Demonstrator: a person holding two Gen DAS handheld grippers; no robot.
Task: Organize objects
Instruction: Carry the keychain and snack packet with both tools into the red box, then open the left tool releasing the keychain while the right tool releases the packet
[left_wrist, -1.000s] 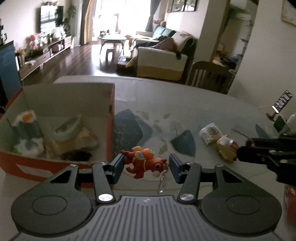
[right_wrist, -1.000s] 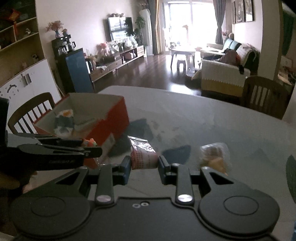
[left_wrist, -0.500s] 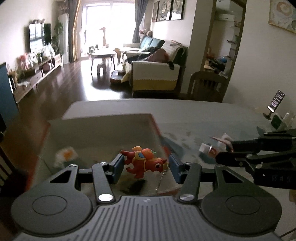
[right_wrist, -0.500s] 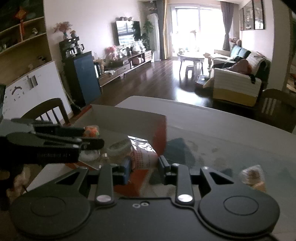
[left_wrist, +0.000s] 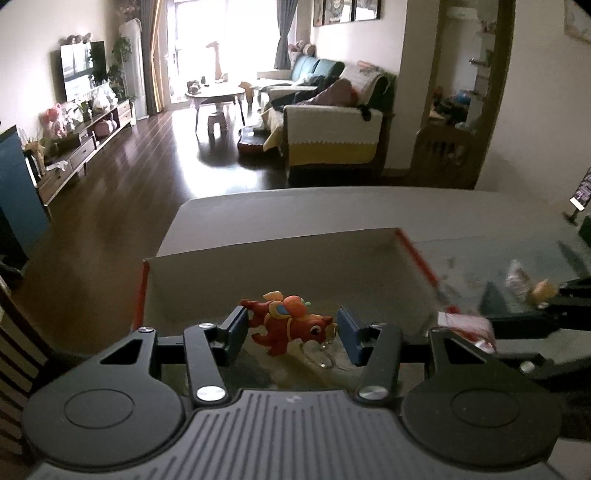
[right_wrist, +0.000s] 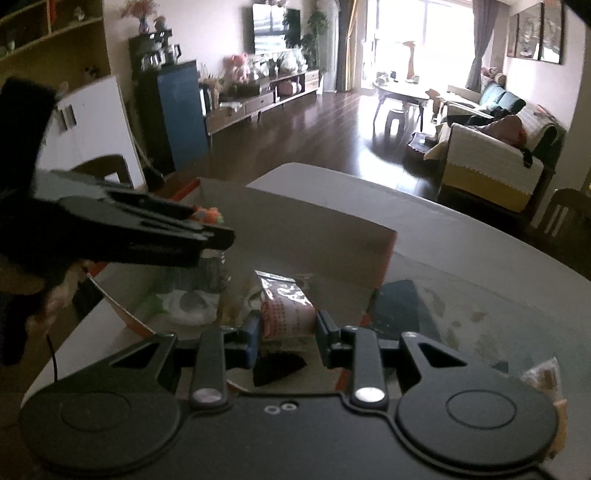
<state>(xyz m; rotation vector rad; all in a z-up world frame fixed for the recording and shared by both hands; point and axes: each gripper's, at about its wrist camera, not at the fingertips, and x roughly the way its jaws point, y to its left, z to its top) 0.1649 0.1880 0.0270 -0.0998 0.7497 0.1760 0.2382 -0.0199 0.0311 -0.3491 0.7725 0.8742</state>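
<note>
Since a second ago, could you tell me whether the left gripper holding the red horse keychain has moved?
Yes. The left gripper has moved left, from beside the orange cardboard box to over its inside.

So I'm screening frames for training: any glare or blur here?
Left wrist view: window blown out, red packet smeared, horse keychain sharp. Right wrist view: bright window, floor glare, left gripper soft, snack packet readable.
</note>
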